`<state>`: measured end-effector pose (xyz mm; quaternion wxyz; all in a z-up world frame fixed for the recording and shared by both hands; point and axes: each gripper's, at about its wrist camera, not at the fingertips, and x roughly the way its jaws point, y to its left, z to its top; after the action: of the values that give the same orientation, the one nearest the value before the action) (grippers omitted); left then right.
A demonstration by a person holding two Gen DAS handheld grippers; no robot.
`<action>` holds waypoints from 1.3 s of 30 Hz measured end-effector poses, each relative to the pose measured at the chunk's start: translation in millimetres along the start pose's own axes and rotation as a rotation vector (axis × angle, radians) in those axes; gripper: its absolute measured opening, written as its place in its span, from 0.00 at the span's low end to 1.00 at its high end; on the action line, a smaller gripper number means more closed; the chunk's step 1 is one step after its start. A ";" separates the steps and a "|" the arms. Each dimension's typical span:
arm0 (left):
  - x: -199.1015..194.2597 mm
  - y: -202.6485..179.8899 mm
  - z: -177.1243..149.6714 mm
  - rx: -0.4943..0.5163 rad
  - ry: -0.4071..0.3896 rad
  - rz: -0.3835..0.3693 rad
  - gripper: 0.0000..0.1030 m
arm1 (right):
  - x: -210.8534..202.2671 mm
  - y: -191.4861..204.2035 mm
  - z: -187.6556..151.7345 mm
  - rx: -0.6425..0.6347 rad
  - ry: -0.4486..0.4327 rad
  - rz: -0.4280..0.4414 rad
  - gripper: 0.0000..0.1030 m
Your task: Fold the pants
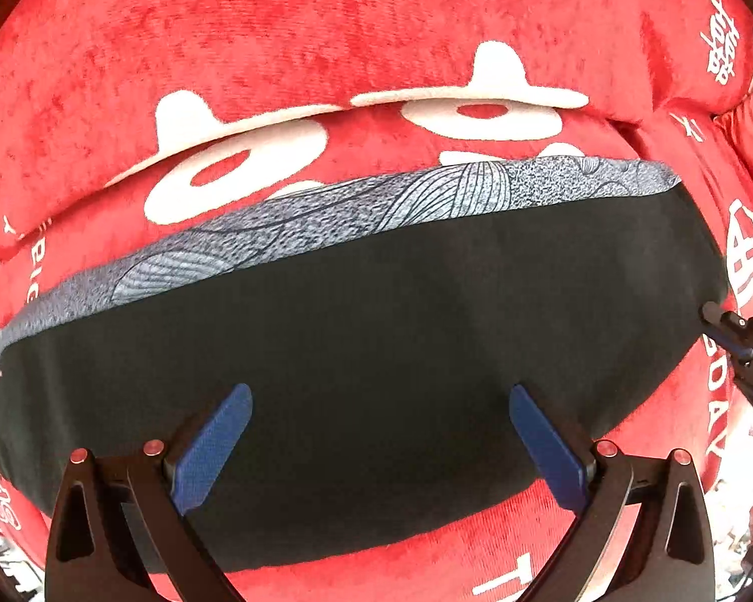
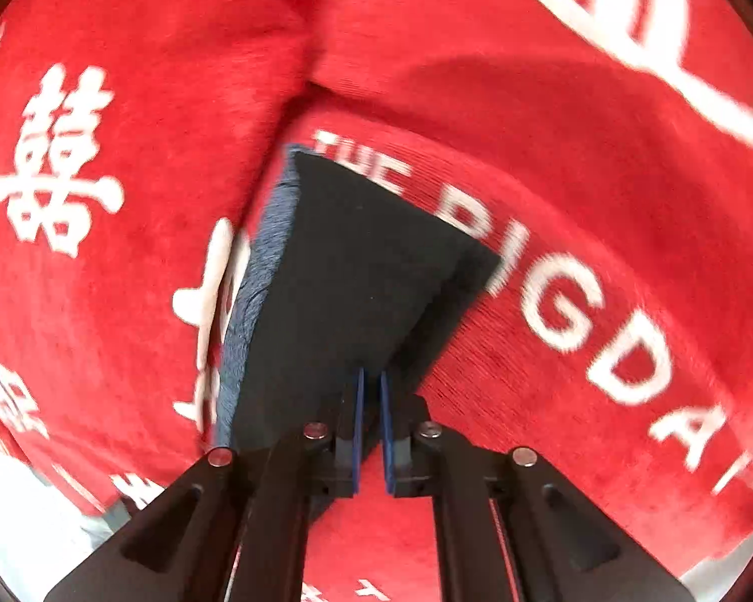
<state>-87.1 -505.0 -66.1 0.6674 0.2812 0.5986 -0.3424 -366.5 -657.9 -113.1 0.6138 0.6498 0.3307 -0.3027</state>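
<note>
Blue-padded fingers (image 1: 211, 446) of the left gripper (image 1: 379, 444) spreading wide above the folded black fabric pants (image 1: 376, 351), touching nothing. Fingers of the right gripper (image 2: 370, 426) pinching nearly together on the pants' near edge. Lying flat on a red plush blanket with white lettering (image 1: 276, 50), grey patterned band (image 1: 326, 215) running along the far edge. Leaving red blanket open on every side. Showing the whole garment from the left wrist; showing only one narrow end from the right wrist, somewhat blurred.
</note>
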 end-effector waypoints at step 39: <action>27.4 -66.6 71.8 -0.002 -0.154 0.187 0.70 | -17.6 38.1 11.5 -0.096 -0.049 0.455 0.13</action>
<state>-95.1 -605.1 -82.0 0.7407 0.3079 0.5171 -0.2985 -346.2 -671.5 -77.0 0.7043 0.6701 0.1748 -0.1560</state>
